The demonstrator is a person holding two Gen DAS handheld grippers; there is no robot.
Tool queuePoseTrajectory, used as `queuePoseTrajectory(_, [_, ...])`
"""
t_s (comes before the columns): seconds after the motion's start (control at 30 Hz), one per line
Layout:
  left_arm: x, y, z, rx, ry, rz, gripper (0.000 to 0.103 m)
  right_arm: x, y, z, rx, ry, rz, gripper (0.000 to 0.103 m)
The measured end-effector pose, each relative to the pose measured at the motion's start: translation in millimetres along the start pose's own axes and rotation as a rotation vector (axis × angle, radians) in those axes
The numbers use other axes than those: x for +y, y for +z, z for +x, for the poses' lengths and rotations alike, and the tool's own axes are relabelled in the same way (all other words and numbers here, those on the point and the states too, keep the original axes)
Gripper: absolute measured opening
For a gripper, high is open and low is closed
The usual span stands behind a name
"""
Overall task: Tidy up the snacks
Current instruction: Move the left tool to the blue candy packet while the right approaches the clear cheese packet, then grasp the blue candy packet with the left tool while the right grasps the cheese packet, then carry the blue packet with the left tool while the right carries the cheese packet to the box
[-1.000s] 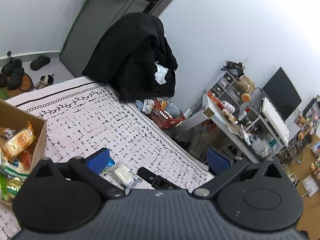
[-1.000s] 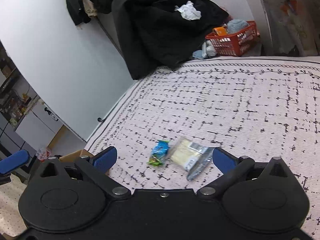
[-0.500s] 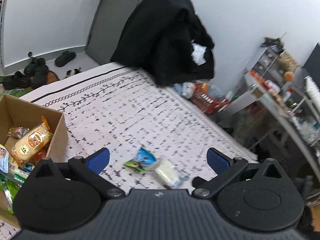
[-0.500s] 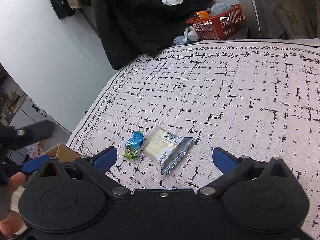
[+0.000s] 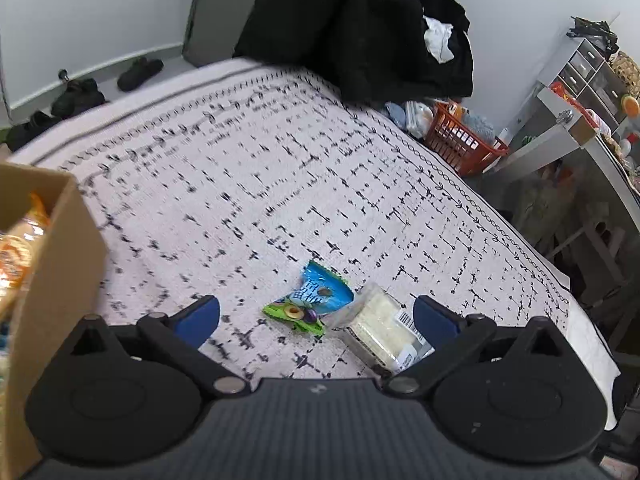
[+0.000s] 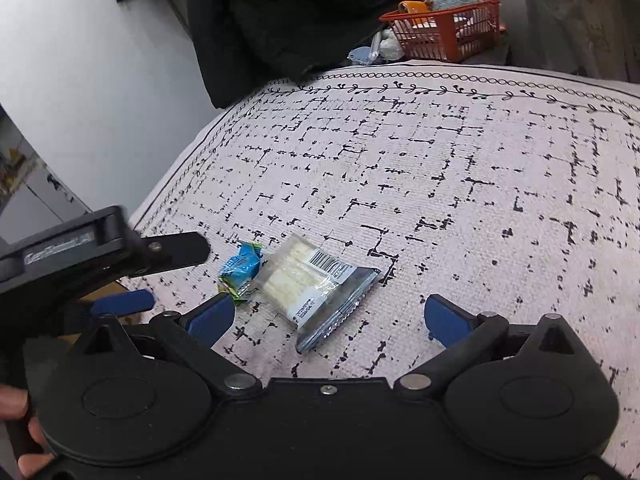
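Observation:
A small blue-and-green snack packet [image 5: 310, 300] and a clear packet of pale crackers [image 5: 380, 326] lie side by side on the patterned cloth. My left gripper [image 5: 316, 316] is open and empty, with both packets between its blue fingertips. My right gripper [image 6: 330, 314] is open and empty just before the cracker packet [image 6: 316, 282], with the blue packet [image 6: 240, 268] at its left finger. The left gripper [image 6: 120, 256] shows at the left of the right wrist view. A cardboard box [image 5: 52, 264] holding snacks stands at the left.
A black coat [image 5: 352, 24] hangs beyond the bed's far edge. An orange basket [image 5: 460, 144] sits on the floor to the right, beside a cluttered white shelf [image 5: 580, 92]. Shoes [image 5: 80, 96] lie on the floor at the far left.
My left gripper has swung down and toward the two packets, which now lie between its fingers. My right gripper has moved closer to the cracker packet. The left gripper has come into the right wrist view.

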State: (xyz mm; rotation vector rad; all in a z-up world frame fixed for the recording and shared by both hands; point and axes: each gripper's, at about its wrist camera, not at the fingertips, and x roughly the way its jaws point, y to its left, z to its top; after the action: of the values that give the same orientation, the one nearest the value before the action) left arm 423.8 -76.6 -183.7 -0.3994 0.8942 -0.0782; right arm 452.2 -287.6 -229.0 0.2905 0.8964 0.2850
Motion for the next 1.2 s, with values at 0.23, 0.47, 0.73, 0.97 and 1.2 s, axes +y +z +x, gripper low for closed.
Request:
queuePoseTrajectory(0.23, [4.2, 1.3, 32.7, 0.033, -0.002, -0.001, 0.090, 8.7, 3.7, 19.9, 0.001, -0.042, -0.073, 0.102])
queuePoseTrajectory(0.47, [8.6, 0.5, 61.8, 0.102, -0.003, -0.002, 0.067, 23.0, 4.7, 38.6, 0.003, -0.117, -0.178, 0.102])
queuePoseTrajectory(0.73, [7.0, 7.6, 69.6, 0.103, 0.025, 0.042, 0.045, 38.5, 10.1, 53.9, -0.006, -0.133, -0.222, 0.099])
queuePoseTrajectory(0.97, [11.0, 16.5, 52.5, 0.081, 0.003, 0.020, 0.019, 57.6, 8.7, 54.8, 0.026, -0.074, -0.282, 0.051])
queuePoseTrajectory(1.2, [10.9, 21.9, 23.4, 0.058, -0.009, 0.013, 0.013, 69.2, 10.5, 39.3, 0.014, -0.026, -0.267, 0.049])
